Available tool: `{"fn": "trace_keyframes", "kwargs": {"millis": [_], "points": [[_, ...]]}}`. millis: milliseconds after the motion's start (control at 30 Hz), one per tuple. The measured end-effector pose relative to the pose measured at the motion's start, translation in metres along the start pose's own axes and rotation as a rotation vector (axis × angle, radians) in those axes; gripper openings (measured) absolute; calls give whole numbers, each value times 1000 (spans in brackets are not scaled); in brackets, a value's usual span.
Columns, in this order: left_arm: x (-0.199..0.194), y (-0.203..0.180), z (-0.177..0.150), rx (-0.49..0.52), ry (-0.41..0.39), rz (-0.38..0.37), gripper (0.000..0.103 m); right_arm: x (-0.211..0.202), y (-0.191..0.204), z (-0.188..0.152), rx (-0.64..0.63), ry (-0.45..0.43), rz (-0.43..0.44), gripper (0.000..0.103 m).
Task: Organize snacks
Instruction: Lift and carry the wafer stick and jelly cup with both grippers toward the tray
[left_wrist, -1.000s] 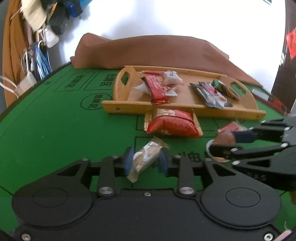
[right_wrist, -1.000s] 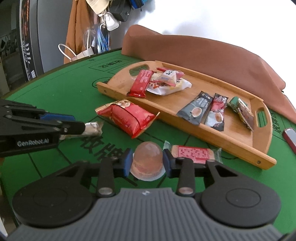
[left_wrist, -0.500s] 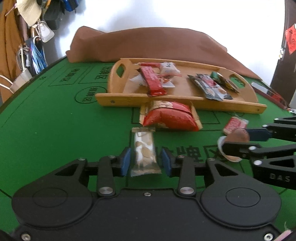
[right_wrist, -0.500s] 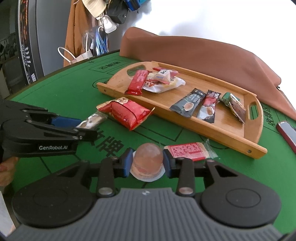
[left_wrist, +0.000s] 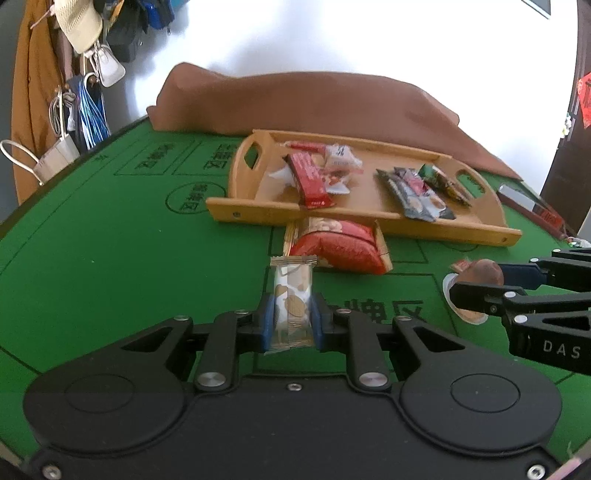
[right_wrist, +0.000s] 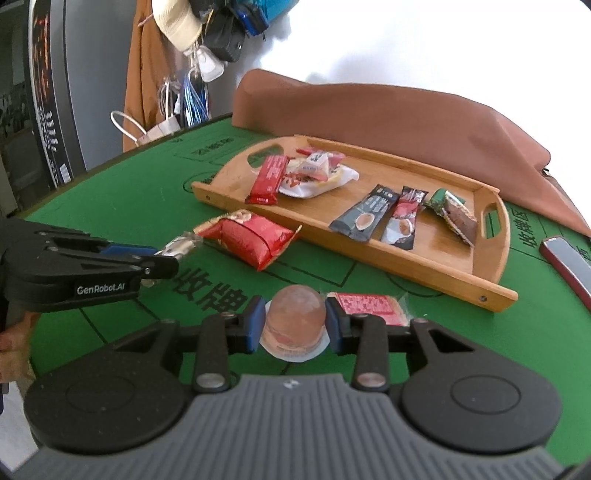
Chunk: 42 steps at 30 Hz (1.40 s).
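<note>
My left gripper just closing, blue pads now pinch wafer packet on both sides, packet points toward tray. My right gripper clamps round jelly cup, pads pressed on its sides. Red snack bag lies on green table, just beside front wall of wooden tray. Small red packet on table, behind jelly cup. Several packets inside tray.

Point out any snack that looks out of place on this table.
Two stand out. The red snack bag lies on the green felt against the wooden tray rather than in it, and the small red packet sits loose on the felt. The snacks inside the tray lie in loose groups, not spilled.
</note>
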<state>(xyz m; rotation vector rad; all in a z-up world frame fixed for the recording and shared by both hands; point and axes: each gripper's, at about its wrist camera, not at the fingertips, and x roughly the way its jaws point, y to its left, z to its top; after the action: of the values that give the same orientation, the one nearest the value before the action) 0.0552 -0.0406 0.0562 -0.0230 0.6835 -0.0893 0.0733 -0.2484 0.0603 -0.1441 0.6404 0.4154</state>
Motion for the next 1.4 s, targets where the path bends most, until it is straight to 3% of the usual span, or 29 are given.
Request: {"fn": "trace_keyframes", "kwargs": {"millis": [833, 1400], "points": [[-119, -22, 2, 22, -129, 8, 19, -105, 8, 8, 45, -144, -33, 43], [-155, -34, 58, 50, -182, 15, 19, -128, 4, 61, 80, -164, 0, 42]]}}
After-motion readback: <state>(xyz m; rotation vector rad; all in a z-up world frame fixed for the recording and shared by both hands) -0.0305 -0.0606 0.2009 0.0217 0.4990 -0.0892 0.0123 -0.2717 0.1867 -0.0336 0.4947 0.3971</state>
